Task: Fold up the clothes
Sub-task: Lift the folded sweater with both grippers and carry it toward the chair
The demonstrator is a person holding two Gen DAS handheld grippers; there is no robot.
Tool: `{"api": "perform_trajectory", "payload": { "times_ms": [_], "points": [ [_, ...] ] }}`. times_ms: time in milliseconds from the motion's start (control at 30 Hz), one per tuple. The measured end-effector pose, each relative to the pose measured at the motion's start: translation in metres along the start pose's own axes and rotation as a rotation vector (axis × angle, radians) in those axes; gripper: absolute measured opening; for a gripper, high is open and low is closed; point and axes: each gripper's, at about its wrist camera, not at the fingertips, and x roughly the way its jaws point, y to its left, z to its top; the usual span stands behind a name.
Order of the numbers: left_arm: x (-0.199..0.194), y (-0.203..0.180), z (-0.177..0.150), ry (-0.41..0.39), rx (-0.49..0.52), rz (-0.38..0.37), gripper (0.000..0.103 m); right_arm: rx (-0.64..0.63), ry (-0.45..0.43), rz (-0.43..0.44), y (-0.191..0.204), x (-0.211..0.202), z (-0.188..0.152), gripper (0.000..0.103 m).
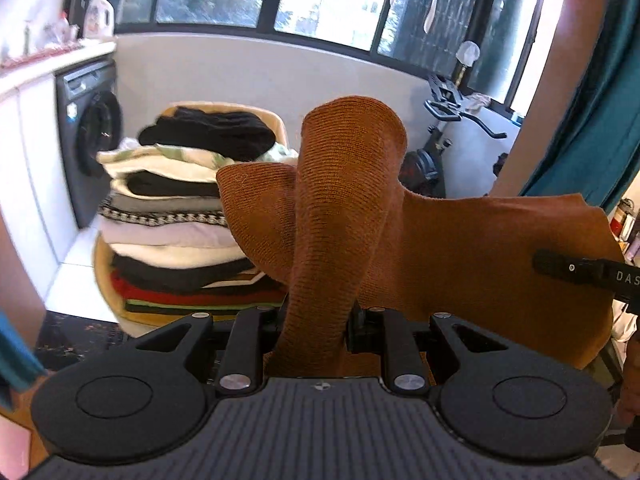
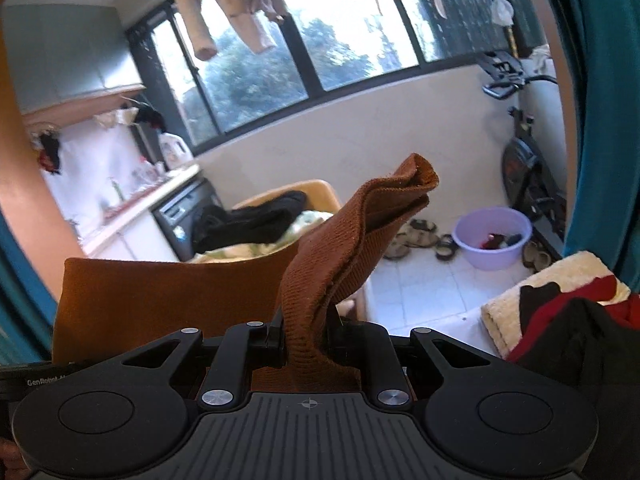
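From the left wrist, I see my left gripper [image 1: 314, 328] clamped on a bunched part of the brown knit [image 1: 344, 216]; the cloth rises from between the fingers in a thick roll and spreads right as a flat sheet held up in the air. At the far right edge of that sheet a black bar of the right gripper [image 1: 580, 272] shows against the cloth. Beyond, to the left, a stack [image 1: 176, 232] of folded clothes sits on a chair [image 1: 276, 124], with a washer [image 1: 90, 136] further left and an exercise bike [image 1: 436, 152] to the right under the windows. From the right wrist, my right gripper [image 2: 306, 336] is likewise closed on the brown knit [image 2: 344, 248], a folded strip standing up between the fingers with its end curling right, while the rest of the cloth stretches left as a taut panel. Far right on the tiled floor is a lilac basin [image 2: 494, 236] with sandals [image 2: 416, 236] beside it; near right lies a heap of cream, red and black clothes [image 2: 560, 320]. I judge this to be the early step of one fold: the garment is lifted and stretched between both tools, not yet laid down. No laying surface shows in either view, so next I would need to lower it flat somewhere, keeping both grips even so the top edge stays straight, before bringing one side over the other.
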Motion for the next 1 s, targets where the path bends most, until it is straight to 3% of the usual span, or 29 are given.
{"api": "perform_trajectory", "payload": {
  "times_ms": [200,333,667,733,867,1000],
  "points": [
    [0.062,0.071,0.047,0.044,-0.010,-0.089,0.021,0.016,-0.001,-0.083,0.026,0.074,0.011,0.015],
    [0.087,0.127,0.101,0.030,-0.002,-0.095,0.021,0.052,0.014,-0.118,0.060,0.137,0.033,0.015],
    [0.140,0.242,0.247,-0.105,0.089,0.000,0.021,-0.010,-0.083,-0.029,0.167,0.312,0.141,0.015],
    [0.147,0.254,0.276,-0.146,0.095,0.009,0.021,-0.020,-0.101,-0.005,0.177,0.343,0.170,0.015],
    [0.160,0.280,0.325,-0.202,0.009,-0.014,0.021,-0.019,-0.150,0.030,0.189,0.391,0.226,0.015],
    [0.178,0.283,0.352,-0.225,0.054,0.041,0.022,0.015,-0.191,0.070,0.183,0.431,0.272,0.015]
  ]
}}
